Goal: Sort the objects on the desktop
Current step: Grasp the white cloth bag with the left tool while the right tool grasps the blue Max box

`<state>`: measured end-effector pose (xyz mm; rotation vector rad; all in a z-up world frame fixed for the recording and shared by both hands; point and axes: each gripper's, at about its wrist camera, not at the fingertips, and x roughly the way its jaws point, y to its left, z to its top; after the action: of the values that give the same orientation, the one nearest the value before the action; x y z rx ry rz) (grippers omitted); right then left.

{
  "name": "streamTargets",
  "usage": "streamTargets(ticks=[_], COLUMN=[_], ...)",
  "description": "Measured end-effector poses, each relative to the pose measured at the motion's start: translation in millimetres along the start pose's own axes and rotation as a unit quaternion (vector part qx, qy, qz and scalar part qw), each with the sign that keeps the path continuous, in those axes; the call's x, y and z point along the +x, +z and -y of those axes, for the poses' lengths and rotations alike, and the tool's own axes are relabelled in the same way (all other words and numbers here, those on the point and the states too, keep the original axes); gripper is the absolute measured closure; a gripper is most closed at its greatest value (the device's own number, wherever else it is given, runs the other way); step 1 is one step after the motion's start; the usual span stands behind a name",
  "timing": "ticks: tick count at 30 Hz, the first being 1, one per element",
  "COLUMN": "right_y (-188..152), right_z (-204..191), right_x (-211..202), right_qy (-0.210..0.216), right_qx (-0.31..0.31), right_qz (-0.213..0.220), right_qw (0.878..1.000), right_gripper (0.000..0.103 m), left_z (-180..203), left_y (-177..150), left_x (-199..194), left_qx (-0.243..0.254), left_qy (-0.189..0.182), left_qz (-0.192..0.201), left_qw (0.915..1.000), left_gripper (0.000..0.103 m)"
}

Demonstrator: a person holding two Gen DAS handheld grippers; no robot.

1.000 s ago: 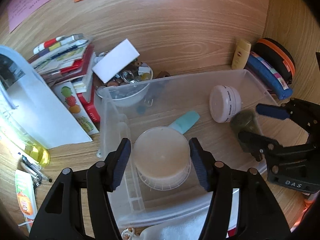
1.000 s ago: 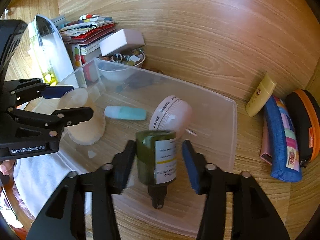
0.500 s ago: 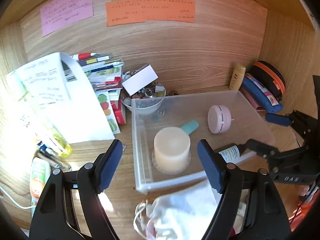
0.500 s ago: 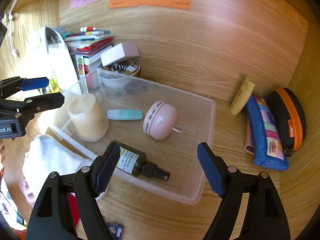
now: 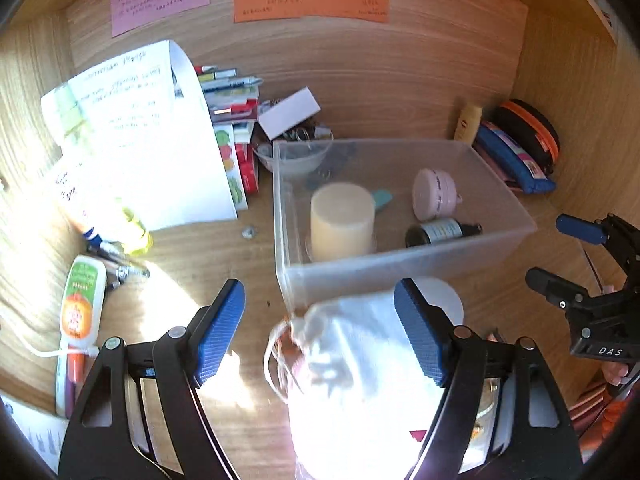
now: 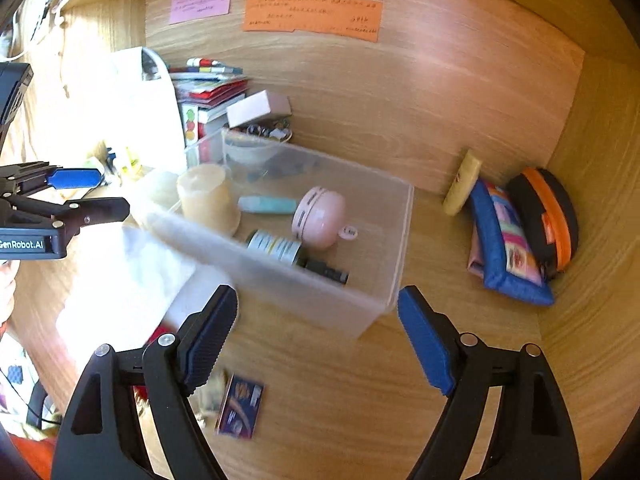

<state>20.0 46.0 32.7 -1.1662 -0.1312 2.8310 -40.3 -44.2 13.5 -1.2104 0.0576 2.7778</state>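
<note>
A clear plastic bin (image 5: 400,276) (image 6: 320,300) stands on the wooden desk. In it are a cream jar (image 5: 342,222) (image 6: 208,198), a pink round case (image 5: 434,194) (image 6: 320,216), a teal tube (image 6: 266,205) and a dark green bottle (image 5: 440,232) (image 6: 296,254) lying on its side. My left gripper (image 5: 320,332) is open and empty, in front of the bin above a white cloth bag (image 5: 360,380). My right gripper (image 6: 316,340) is open and empty, in front of the bin's near right corner.
Books (image 5: 236,120), a white sheet (image 5: 136,140), a bowl of trinkets (image 5: 296,148) and pens (image 5: 120,268) lie left of the bin. A yellow tube (image 6: 462,182), blue pouch (image 6: 508,248) and orange-black case (image 6: 548,216) sit at right. A small card (image 6: 240,406) lies near my right gripper.
Both grippers let go of the jar and the bottle, opened wide and pulled back out of the bin. The jar stands and the bottle lies in the bin.
</note>
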Motion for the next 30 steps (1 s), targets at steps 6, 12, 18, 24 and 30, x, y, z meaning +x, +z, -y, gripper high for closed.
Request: streamTargets(ticks=[6,12,18,24,30], right_y=[-26,-47,-61,-67,-67], right_z=[-10,-19,-23,-11,4], right_x=[-3,6,20,23,24], right_qy=[0.009,0.023,0.02,0.027,0.018], right_qx=[-0.005,0.002,0.004,0.016,0.024], right_qz=[-0.016,-0.04,-0.061,-0.072,-0.083], right_qw=[1.0,0.999,0.998,0.997,0.996], right_gripper=[0.023,0.023,0.025,0.03,0.04], left_z=[15,34,43,33,29], left_y=[-19,-35,-44,-50,-53], left_x=[-3,8,14,28,39], left_qx=[0.013,0.034,0.056,0.047,0.03], left_qy=[-0.02,-0.046,-0.021,-0.018,-0.034], left_qz=[-0.013,-0.041,-0.033,-0.057,-0.072], left_qw=[0.9996,0.9975,0.9977,0.9971,0.9964], left_gripper=[0.026,0.026,0.013,0.009,0.008])
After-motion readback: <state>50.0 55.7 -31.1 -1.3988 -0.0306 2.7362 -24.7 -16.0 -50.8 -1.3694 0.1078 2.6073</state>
